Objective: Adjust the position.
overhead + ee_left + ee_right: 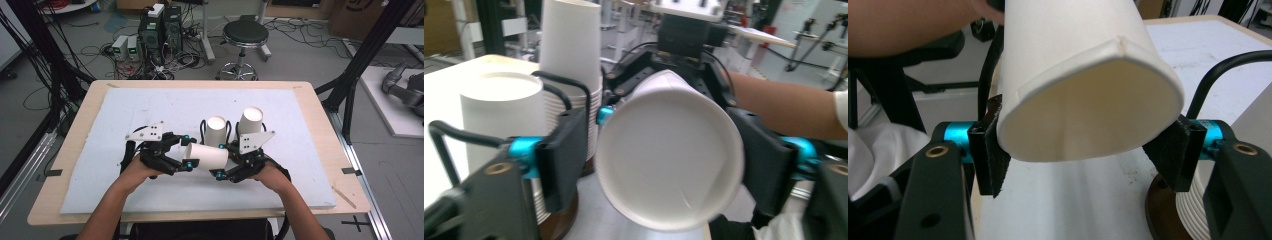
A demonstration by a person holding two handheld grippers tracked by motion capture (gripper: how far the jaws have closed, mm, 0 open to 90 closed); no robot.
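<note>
Paper cup (206, 156) lies sideways between both tongs, left tongs (187, 151) and right tongs (220, 160) each grasping an end.

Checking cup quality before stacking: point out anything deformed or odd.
The cup held on its side between both grippers is squashed: in the right gripper view its open rim is flattened into an oval, with a small kink at the seam on top. The two stacks behind stand upright and look normal.
</note>
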